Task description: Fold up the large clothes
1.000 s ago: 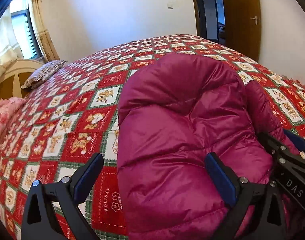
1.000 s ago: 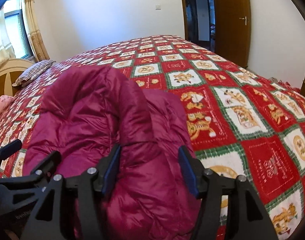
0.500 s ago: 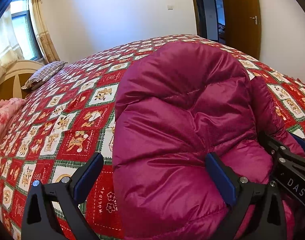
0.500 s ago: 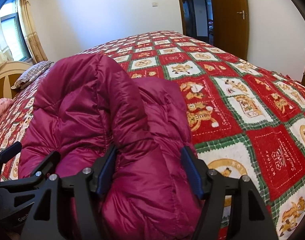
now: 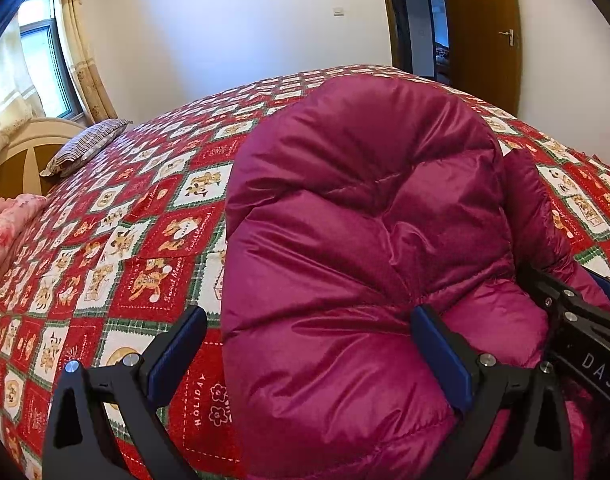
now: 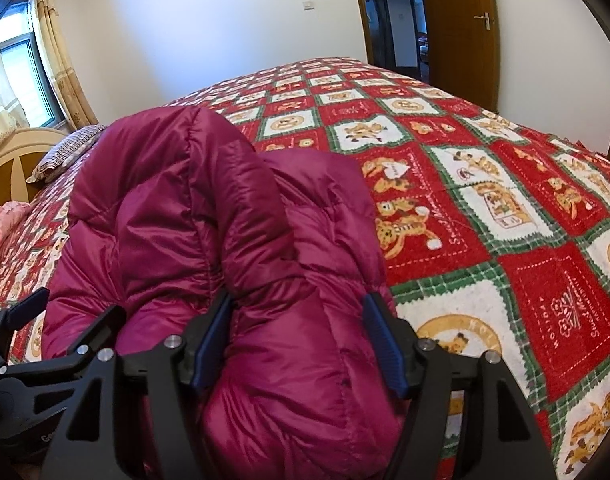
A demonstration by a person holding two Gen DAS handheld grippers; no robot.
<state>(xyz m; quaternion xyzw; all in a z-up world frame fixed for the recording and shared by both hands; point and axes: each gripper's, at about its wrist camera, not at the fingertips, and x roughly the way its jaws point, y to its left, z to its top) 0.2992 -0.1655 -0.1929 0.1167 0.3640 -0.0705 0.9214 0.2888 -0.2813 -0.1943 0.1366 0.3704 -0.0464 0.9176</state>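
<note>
Centrally, the puffy magenta quilted down jacket [image 5: 365, 248] is bunched upright on the red patchwork bedspread [image 5: 145, 248]. It is squeezed by the right gripper [image 6: 301, 338]; the left gripper [image 5: 309, 354], spread wide, merely braces it, presumably for folding over.

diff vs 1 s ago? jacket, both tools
The magenta down jacket has risen and bulked toward the cameras: its folded hump now covers more of the quilt in both views. No new grasp or release: the left tool stays wide open with only its right finger against the fabric; the right tool still straddles a fold. Pillow unchanged.
</note>
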